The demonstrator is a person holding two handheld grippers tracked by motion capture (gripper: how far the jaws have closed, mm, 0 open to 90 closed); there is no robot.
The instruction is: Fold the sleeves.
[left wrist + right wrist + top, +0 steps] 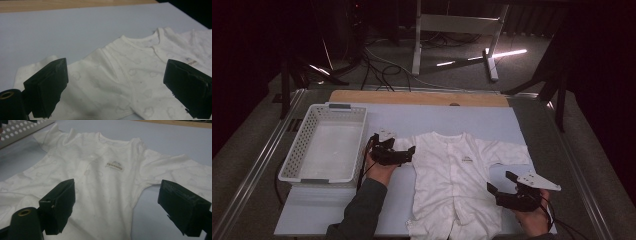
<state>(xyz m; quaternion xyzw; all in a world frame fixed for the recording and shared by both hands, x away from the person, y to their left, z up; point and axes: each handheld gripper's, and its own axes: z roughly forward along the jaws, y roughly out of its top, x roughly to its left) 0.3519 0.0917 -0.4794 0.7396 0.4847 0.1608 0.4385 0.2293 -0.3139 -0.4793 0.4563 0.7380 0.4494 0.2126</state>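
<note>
A white baby romper (pixel 457 175) lies flat, front up, on a pale mat (pixel 437 117). My left gripper (pixel 408 154) is at the romper's left sleeve, pointing right, with its jaws open. In the left gripper view the sleeve and shoulder of the romper (pixel 120 75) lie between and beyond the wide-apart jaws of the left gripper (pixel 115 85), and the pads are not pressing on cloth. My right gripper (pixel 501 181) hovers by the romper's right side below the right sleeve, open. In the right gripper view the romper (pixel 105 182) and its chest label spread ahead of the right gripper (pixel 116 202).
A white perforated basket (pixel 299 145) stands empty at the mat's left side, and its corner (pixel 20 132) appears in the right gripper view. A wooden board edge (pixel 417 97) runs along the back. Metal rails frame the table; cables and a stand lie beyond on the floor.
</note>
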